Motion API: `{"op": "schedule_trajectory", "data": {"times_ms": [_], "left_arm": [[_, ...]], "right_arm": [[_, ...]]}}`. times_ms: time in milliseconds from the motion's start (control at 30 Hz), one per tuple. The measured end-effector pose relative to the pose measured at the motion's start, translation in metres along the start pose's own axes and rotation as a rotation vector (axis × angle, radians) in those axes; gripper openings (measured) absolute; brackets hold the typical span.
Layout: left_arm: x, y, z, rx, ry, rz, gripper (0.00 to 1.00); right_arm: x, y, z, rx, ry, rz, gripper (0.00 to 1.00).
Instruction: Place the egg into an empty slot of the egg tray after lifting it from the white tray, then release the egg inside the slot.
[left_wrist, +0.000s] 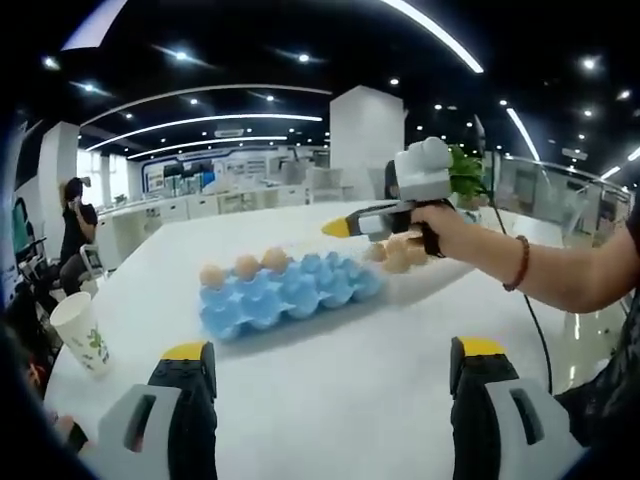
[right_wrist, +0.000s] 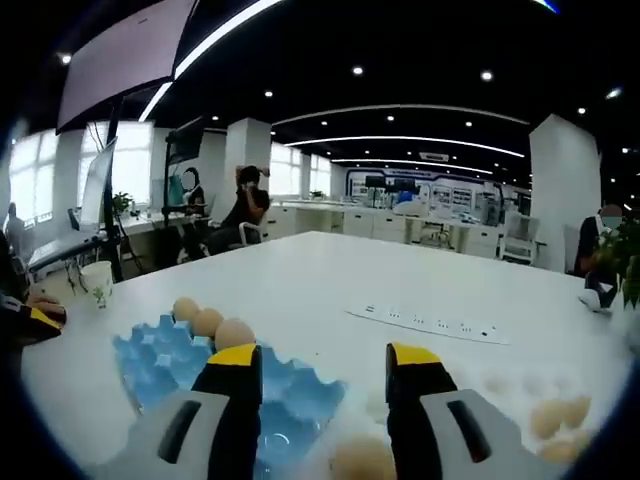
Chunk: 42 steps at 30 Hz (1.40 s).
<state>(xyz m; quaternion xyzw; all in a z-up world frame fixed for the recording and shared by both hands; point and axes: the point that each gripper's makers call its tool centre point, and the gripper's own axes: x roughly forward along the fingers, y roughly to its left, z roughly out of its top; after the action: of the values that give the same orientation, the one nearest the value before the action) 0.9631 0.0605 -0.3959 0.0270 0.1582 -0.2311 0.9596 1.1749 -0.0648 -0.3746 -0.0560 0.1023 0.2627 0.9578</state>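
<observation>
While both grippers' jaws gape empty, right gripper (left_wrist: 340, 228) above blue egg tray (left_wrist: 290, 290), white table (left_wrist: 330, 390) broad around, paper cup (left_wrist: 82, 332) near edge.

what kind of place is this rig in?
Probably a large open-plan office or lab. Recessed spots and long curved light strips run across a dark ceiling, desks with seated people fill the background, and the egg tray sits on a big white table with a built-in socket strip.
</observation>
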Motion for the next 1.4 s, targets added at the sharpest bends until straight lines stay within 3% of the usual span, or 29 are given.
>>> {"op": "schedule_trajectory", "data": {"times_ms": [600,1400], "left_arm": [[-0.003,-0.002,0.000,0.004,-0.004,0.001,0.99],[0.006,-0.012,0.006,0.023,-0.009,-0.019,0.99]], "right_arm": [[-0.041,-0.052,-0.011,-0.043,0.010,-0.110,0.53],[-0.073,-0.108,-0.034,0.021,0.033,-0.192,0.54]]}}
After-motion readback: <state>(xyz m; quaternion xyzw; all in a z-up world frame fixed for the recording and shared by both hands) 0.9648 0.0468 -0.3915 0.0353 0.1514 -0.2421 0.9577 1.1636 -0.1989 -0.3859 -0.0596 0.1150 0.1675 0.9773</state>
